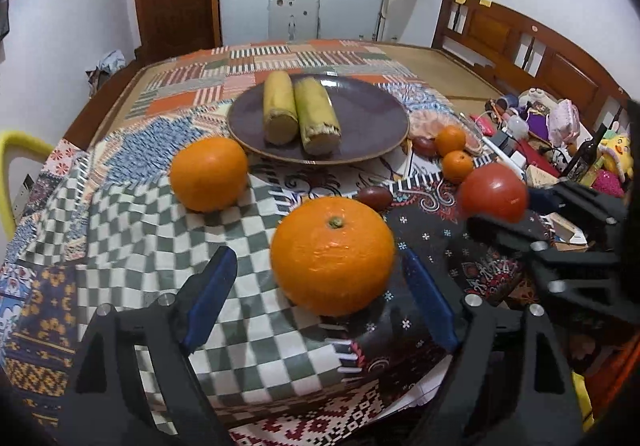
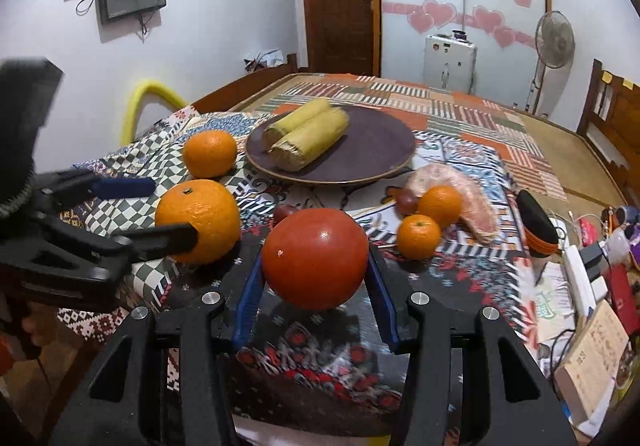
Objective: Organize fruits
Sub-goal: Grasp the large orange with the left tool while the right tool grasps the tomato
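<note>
A large orange [image 1: 333,255] sits on the patterned cloth between the open fingers of my left gripper [image 1: 320,286], not clamped; it also shows in the right wrist view [image 2: 199,219]. My right gripper [image 2: 316,278] is shut on a red tomato [image 2: 315,257], held just above the cloth; the tomato shows in the left wrist view [image 1: 494,192]. A dark plate [image 1: 372,118] holds two pieces of corn [image 1: 300,112]. Another orange [image 1: 209,173] lies left of the plate. Two small oranges [image 2: 430,220] lie to the right.
Small dark red fruits [image 2: 406,200] and a pink peeled piece [image 2: 476,206] lie near the small oranges. Clutter of books, cables and toys [image 2: 592,278] fills the right side. A yellow chair back [image 2: 144,102] stands at the left. A bed headboard [image 1: 520,42] is far right.
</note>
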Action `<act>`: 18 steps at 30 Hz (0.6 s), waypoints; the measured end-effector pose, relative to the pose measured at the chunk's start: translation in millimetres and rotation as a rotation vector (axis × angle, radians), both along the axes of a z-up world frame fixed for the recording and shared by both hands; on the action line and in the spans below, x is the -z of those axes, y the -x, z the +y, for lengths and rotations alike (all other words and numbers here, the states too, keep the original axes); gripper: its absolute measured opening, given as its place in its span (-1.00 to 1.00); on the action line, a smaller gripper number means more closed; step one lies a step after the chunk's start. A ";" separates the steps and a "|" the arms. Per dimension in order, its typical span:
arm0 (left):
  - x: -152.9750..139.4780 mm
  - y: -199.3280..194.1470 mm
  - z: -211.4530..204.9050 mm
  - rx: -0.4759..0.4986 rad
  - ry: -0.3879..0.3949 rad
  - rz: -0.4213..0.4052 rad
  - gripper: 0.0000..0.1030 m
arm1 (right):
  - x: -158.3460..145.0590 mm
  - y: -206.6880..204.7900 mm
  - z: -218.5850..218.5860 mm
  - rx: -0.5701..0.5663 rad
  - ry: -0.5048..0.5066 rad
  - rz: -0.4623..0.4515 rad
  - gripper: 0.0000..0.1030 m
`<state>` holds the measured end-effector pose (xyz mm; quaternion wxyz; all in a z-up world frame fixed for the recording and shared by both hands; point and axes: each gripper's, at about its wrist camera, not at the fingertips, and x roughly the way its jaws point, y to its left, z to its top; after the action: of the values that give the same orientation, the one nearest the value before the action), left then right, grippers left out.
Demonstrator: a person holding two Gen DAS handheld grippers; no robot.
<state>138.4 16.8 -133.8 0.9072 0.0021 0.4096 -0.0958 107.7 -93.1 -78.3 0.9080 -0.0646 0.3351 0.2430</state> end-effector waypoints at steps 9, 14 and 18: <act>14.1 -15.0 -9.8 -0.012 0.016 0.025 0.41 | 0.7 -5.1 -14.6 0.028 -0.006 -0.003 -0.11; 13.9 -18.1 -4.0 -0.018 0.049 0.037 0.35 | 0.9 -10.3 -17.4 0.030 -0.015 -0.001 -0.11; 7.9 -17.8 0.3 -0.017 0.067 0.035 0.35 | -1.2 -14.8 -18.1 0.029 -0.013 -0.007 -0.11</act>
<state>156.2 17.1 -141.7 0.9003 -0.0334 0.4218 -0.1019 122.5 -111.2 -77.1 0.9130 -0.0548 0.3311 0.2319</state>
